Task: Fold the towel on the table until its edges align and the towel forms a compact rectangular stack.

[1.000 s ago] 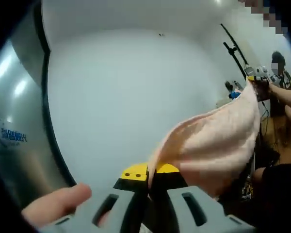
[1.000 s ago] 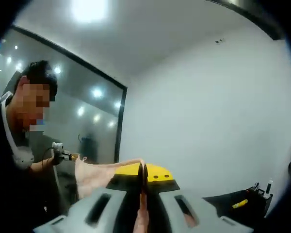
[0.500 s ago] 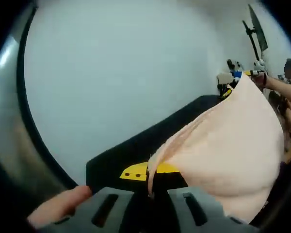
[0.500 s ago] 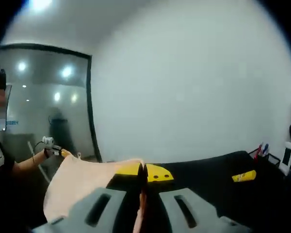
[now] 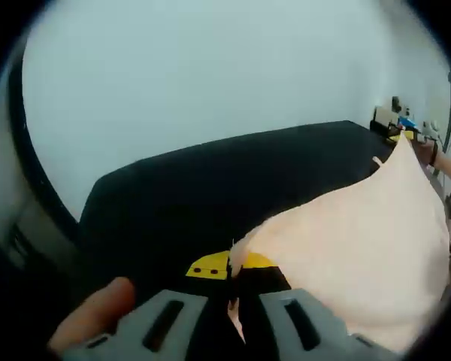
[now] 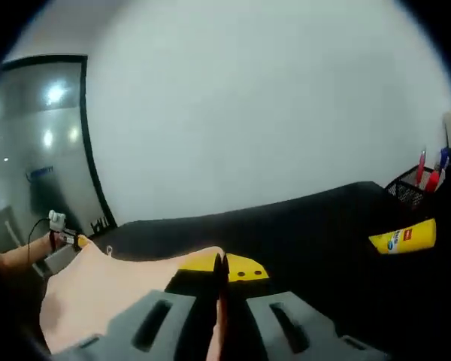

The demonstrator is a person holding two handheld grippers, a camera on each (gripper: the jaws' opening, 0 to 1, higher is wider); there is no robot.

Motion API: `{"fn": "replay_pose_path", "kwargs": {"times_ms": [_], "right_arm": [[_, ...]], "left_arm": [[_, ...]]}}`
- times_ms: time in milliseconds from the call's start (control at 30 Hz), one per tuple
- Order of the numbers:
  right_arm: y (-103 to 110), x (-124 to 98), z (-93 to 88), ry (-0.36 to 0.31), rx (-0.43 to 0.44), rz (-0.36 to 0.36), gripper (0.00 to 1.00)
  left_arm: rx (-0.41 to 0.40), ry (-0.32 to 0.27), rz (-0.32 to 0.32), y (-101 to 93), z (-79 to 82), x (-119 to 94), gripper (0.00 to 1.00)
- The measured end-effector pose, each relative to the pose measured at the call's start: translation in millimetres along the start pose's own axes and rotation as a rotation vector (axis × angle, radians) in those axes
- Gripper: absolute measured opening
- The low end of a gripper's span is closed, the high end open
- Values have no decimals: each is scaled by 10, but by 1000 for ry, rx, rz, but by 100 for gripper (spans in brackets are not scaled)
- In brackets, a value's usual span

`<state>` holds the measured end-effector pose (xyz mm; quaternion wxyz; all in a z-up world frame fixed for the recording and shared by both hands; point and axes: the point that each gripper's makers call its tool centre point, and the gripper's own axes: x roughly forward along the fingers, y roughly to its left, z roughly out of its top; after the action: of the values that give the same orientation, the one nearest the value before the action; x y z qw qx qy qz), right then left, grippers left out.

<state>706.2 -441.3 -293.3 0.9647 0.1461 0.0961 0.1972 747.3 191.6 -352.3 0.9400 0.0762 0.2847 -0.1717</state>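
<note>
With both grippers clamped, towel (image 5: 361,248) stretches betw. fingertips.

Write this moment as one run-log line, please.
left tongs: shut on towel | right tongs: shut on towel | towel: held spread above black table

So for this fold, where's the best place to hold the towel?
Grip the towel at its corners, from the outer ends, as now: left gripper and right gripper each pinch one, so the cloth hangs spread between them over the table.

one towel (image 5: 361,248), one black table (image 6: 301,226), one yellow bottle (image 6: 403,237), one mesh pen holder (image 6: 410,192), two grippers.
</note>
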Motion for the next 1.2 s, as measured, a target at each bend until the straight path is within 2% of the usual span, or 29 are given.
{"fn": "replay_pose_path", "kwargs": {"times_ms": [67, 167, 233, 300, 400, 467, 533, 633, 733, 767, 833, 867, 933, 1000, 1033, 1100, 1133, 1200], "right_arm": [[-151, 100, 78, -5, -7, 1, 0], [-318, 245, 73, -5, -106, -37, 0], [-371, 333, 54, -16, -121, -50, 0], [-438, 430, 25, -16, -117, -57, 0], [-505, 503, -67, 8, -124, -87, 0], [-651, 696, -67, 16, -138, -105, 0], [-602, 679, -113, 15, -147, -117, 0], [-690, 837, -108, 17, -171, -118, 1], [-754, 901, -153, 32, -182, -119, 1], [-713, 887, -176, 34, -178, -122, 1], [-747, 900, -200, 38, -160, -130, 1], [-786, 909, -217, 44, -168, -142, 1], [-788, 902, -308, 64, -175, -154, 2], [-847, 893, -348, 79, -120, -192, 8], [-786, 867, -369, 74, -95, -191, 15], [-784, 803, -362, 78, -81, -210, 24], [-806, 754, -344, 83, -69, -228, 30], [-867, 604, -242, 68, -67, -265, 32]], "left_arm": [[-61, -16, -10, 62, 55, 93, 0], [-45, -7, -8, 37, 29, 228, 0], [-56, 0, 0, 96, 37, 346, 0], [-104, -13, 2, 133, 56, 405, 0], [-45, -10, -10, 97, 13, 450, 0], [-49, -8, -7, 120, 6, 482, 0], [-66, -22, 2, 163, 45, 539, 0], [-57, -54, 8, 177, 93, 590, 1], [-31, -52, 20, 216, 54, 664, 5], [-29, -56, 19, 237, 42, 670, 8], [-35, -56, 31, 291, 28, 655, 14], [-50, -98, 45, 325, 93, 610, 14], [-70, -105, 69, 398, 120, 549, 19], [-73, -125, 143, 565, 157, 470, 20], [-77, -126, 168, 632, 157, 424, 20], [-59, -156, 204, 644, 164, 229, 21], [-62, -160, 199, 653, 188, 190, 21], [-76, -182, 152, 559, 276, 99, 22]]}}
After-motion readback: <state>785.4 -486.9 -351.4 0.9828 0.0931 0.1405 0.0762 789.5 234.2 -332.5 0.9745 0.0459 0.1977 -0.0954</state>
